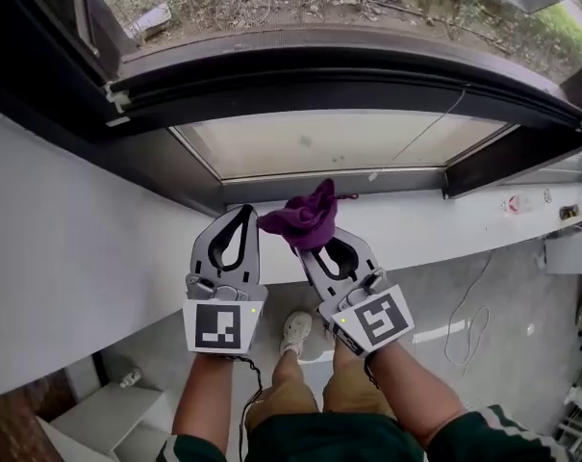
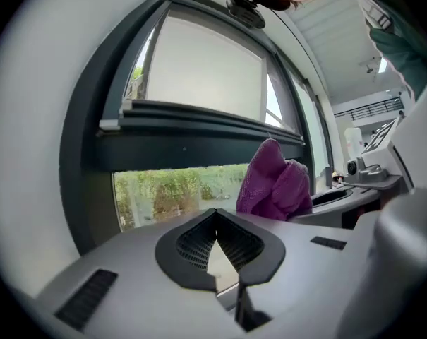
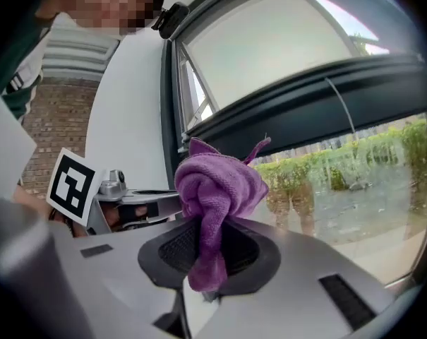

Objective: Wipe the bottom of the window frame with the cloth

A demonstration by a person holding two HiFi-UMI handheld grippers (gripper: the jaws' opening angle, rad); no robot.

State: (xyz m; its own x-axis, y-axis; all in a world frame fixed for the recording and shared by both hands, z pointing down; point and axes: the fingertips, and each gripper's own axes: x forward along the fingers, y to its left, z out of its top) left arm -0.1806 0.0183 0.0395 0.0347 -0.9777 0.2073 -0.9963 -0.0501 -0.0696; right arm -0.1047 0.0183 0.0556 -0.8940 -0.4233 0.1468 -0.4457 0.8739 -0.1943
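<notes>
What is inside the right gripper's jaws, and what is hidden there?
A purple cloth, pinched by the right gripper. Its bunched end bulges past the jaws; a tail hangs toward the camera. The pinched part itself is covered by its folds.

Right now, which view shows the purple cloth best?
The right gripper view: the purple cloth sits central, pinched in the right gripper. The head view shows it small; the left gripper view, partly hidden.

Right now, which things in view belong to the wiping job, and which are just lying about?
Job: purple cloth, clamped in right gripper; window frame bottom rail.
Lying about: white cable on floor; small items on ledge, too small to identify.
</notes>
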